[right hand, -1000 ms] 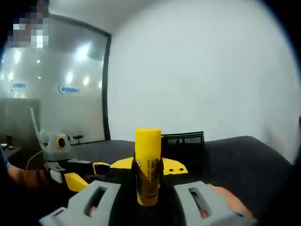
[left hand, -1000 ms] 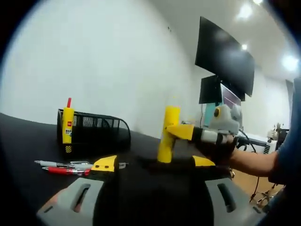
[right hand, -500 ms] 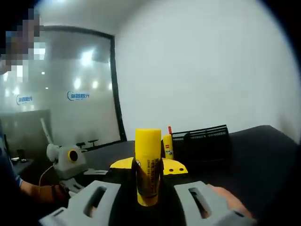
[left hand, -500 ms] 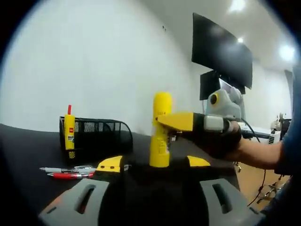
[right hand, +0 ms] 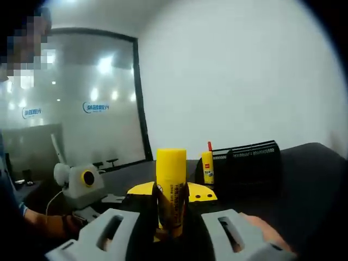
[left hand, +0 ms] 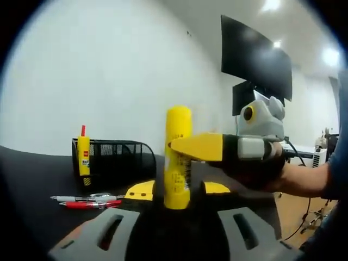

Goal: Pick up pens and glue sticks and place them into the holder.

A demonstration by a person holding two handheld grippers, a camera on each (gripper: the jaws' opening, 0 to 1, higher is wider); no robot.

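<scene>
The right gripper (right hand: 171, 209) clamped a yellow glue stick (right hand: 171, 187), mid-carry; next, lowering into the mesh holder (right hand: 253, 163). Left gripper (left hand: 174, 190) seemingly open.

An office: large black wall-mounted monitors (left hand: 256, 57), a frosted glass partition with logos (right hand: 81, 109), white walls (right hand: 234, 76).

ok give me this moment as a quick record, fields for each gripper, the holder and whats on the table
right gripper: shut on the big yellow glue stick, held upright off the table
left gripper: nothing seen between its jaws, open or shut unclear
black wire mesh holder: on the black table
small yellow glue bottle with red tip: upright at the holder's left end in the left gripper view
pens: red one and white one, flat on the table, in front of the holder
</scene>
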